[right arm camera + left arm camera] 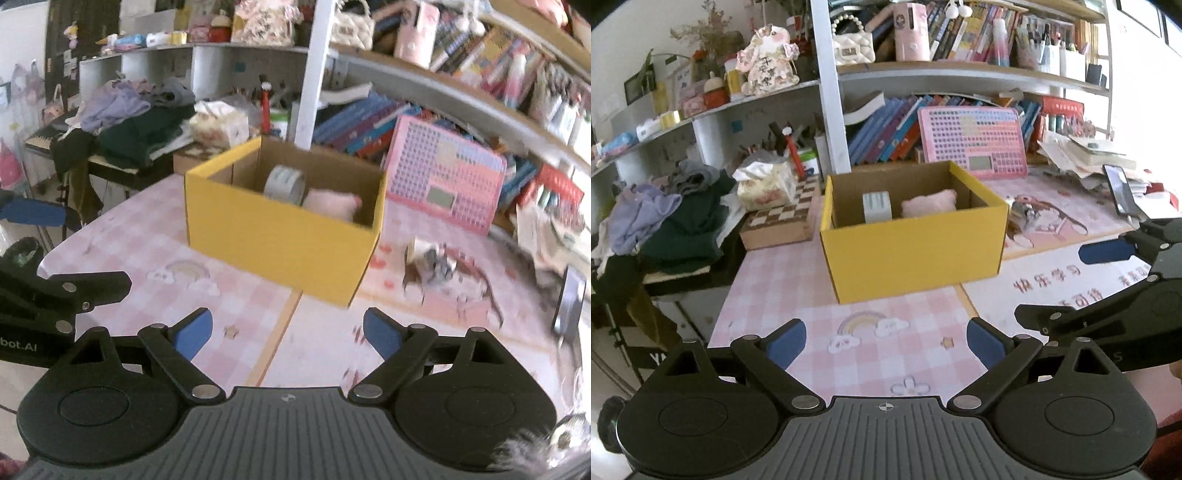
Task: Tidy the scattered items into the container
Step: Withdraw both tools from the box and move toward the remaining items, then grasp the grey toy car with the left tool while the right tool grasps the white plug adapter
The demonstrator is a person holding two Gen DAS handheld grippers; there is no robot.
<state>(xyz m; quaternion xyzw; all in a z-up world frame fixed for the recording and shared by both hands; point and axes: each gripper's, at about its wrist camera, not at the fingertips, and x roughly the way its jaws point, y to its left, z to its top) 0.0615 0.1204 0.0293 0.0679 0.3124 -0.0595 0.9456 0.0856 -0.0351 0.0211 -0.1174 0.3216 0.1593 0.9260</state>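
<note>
Progress looks partial: yellow cardboard box (912,236) already holds a grey tape roll (284,183) and pink plush (929,203), a small crumpled item (436,264) remains beside it, left gripper (886,345) and right gripper (286,334) both spread, empty.

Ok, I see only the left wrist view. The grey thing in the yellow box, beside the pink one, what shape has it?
Observer: In the right wrist view the grey thing is a ring, like a tape roll, standing on its edge.
Operator: Does the small thing behind the corner touch the yellow box?
Observer: No, it lies on the mat, apart from the box.
Operator: Is the right claw empty?
Observer: Yes, it is open, with nothing between its pads.
</note>
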